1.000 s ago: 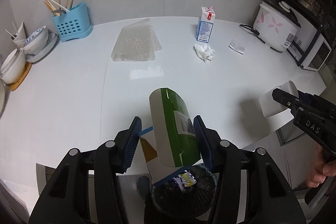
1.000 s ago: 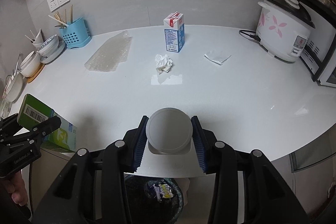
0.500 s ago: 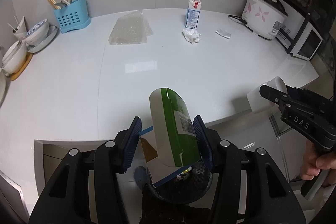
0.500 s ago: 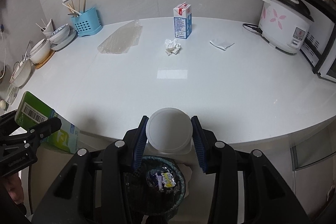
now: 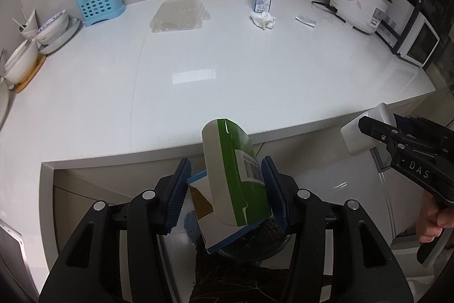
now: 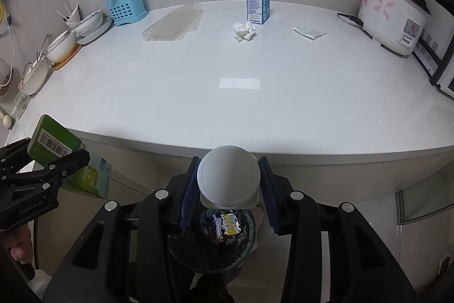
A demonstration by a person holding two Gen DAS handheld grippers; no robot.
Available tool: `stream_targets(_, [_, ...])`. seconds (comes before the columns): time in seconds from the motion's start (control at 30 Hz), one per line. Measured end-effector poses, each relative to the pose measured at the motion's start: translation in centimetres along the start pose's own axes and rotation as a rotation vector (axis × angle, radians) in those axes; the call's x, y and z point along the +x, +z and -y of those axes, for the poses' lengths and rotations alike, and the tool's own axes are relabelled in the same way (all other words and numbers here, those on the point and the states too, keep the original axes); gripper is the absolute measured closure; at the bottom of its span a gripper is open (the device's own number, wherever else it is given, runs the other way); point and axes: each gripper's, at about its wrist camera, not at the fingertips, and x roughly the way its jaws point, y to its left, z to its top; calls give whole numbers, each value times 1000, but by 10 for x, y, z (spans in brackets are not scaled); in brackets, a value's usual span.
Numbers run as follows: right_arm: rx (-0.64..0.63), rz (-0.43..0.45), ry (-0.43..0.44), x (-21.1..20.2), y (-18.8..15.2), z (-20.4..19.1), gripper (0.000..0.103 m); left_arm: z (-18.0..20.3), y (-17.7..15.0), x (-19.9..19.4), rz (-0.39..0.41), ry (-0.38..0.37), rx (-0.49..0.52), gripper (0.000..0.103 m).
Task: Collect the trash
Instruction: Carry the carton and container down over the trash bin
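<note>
Trash bin point(image 6: 211, 240) sits low centre of the right wrist view, dark mesh w/ wrappers inside, on the floor below the counter point(image 6: 227, 93) edge. Right gripper point(image 6: 228, 186) is clenched on a white jar point(image 6: 228, 178), pads pressing both sides, round lid facing the camera; jar hangs directly above the bin mouth. In the left wrist view the same jar point(image 5: 361, 132) shows at right edge, nipped by the black tool, a hand point(image 5: 432, 220) on the grip lower right. Left gripper point(image 5: 227, 192) is grasping a green-and-white carton point(image 5: 235, 181), barcode on its right face, tilted, top leaning toward upper centre; right pad is on the carton, can't tell if the left pad touches. Bin rim point(image 5: 255, 243) peeks out just under the carton's lower end. From the right wrist view that carton point(image 6: 65, 158) is at left edge, off the counter, beside the cabinet front. Still on the counter, upper part of frame: bubble wrap point(image 6: 173, 26) upper left-centre, crumpled tissue point(image 6: 244, 31) just in front of an upright milk carton point(image 6: 257, 2), a small foil wrapper point(image 6: 309, 31) to the right. Blue utensil caddy point(image 6: 126, 7) and stacked bowls point(image 6: 85, 24) upper left; rice cooker point(image 6: 393, 13) upper right.
</note>
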Motion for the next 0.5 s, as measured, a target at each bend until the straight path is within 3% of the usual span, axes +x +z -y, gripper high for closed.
stream_targets(0.5, [-33, -62, 36, 24, -37, -14, 64, 0, -30, 25, -48, 13, -3, 52])
